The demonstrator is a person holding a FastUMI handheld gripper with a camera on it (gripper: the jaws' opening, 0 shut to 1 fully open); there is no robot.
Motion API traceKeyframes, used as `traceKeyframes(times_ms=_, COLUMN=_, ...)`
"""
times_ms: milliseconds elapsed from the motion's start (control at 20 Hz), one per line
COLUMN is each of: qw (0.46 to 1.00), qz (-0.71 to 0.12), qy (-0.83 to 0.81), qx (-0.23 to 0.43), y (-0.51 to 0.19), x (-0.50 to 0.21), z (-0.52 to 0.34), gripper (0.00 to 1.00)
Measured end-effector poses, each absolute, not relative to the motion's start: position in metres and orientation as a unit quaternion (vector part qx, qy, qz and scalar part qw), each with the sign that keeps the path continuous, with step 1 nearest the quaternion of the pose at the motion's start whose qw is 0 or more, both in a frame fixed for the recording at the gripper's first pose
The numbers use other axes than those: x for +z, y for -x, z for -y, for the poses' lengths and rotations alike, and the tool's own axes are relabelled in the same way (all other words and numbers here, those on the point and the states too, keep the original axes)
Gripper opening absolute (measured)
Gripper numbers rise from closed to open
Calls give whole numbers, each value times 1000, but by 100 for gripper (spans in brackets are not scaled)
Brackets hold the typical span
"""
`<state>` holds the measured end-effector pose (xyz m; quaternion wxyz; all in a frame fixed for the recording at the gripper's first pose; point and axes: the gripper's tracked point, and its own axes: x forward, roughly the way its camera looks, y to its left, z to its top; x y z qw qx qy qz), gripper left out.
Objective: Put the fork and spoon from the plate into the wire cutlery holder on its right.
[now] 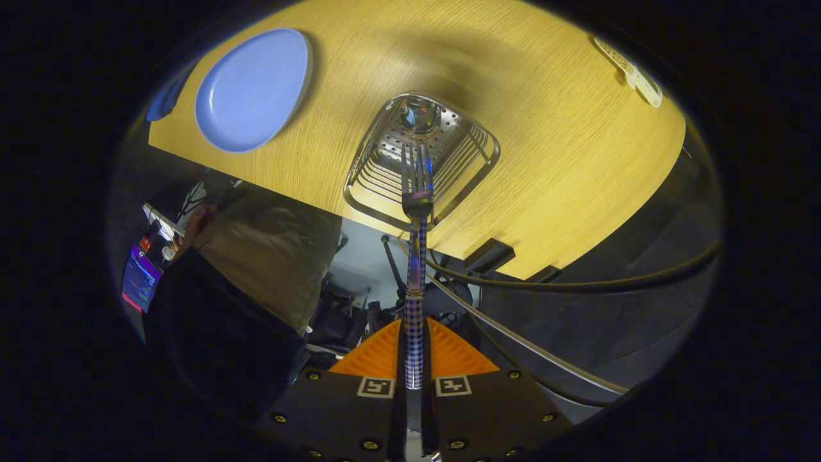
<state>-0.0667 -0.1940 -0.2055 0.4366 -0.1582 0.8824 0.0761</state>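
1. We've got the gripper (414, 346) looking straight down over the worktop (545, 147), and its jaws are clamped tight on the checkered handle of the fork (415, 256), one finger pressing on each side.
2. The fork sticks out ahead of the fingers, tines pointing away from us, and the tines sit right over the open mouth of the wire cutlery holder (420, 160). We can't tell if the tips are already inside it or just above the rim.
3. Down at the bottom of the holder we can see the spoon (420, 117), its bowl resting on the perforated base, just beyond the fork's tines.
4. The plate (253, 90) is off to the left of the holder, well apart from it, blue and bare on top.
5. A white power strip (632, 74) lies at the far right edge of the worktop.
6. Below the worktop's near edge we see a person's sleeve (269, 256) and a few cables (577, 282) running across the floor area.
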Motion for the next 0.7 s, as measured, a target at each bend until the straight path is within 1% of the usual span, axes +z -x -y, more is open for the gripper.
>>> traceKeyframes(times_ms=50, qw=439, qz=-882, qy=154, qx=75, y=62, x=-206, z=193, gripper=11)
traceKeyframes(times_ms=100, qw=440, qz=-882, qy=147, qx=76, y=57, x=-207, z=191, gripper=11)
traceKeyframes(times_ms=200, qw=436, qz=-885, qy=139, qx=84, y=57, x=-206, z=190, gripper=39)
traceKeyframes(times_ms=250, qw=435, qz=-887, qy=132, qx=85, y=59, x=-203, z=191, gripper=45)
traceKeyframes(times_ms=350, qw=438, qz=-886, qy=121, qx=91, y=62, x=-198, z=196, gripper=46)
traceKeyframes(times_ms=400, qw=443, qz=-885, qy=108, qx=94, y=66, x=-194, z=197, gripper=48)
traceKeyframes(times_ms=500, qw=462, qz=-877, qy=89, qx=95, y=77, x=-187, z=198, gripper=48)
traceKeyframes(times_ms=550, qw=478, qz=-870, qy=80, qx=95, y=81, x=-185, z=200, gripper=53)
traceKeyframes(times_ms=600, qw=496, qz=-860, qy=70, qx=97, y=85, x=-183, z=200, gripper=62)
traceKeyframes(times_ms=650, qw=516, qz=-850, qy=56, qx=96, y=88, x=-184, z=199, gripper=93)
traceKeyframes(times_ms=700, qw=533, qz=-839, qy=45, qx=94, y=95, x=-185, z=198, gripper=100)
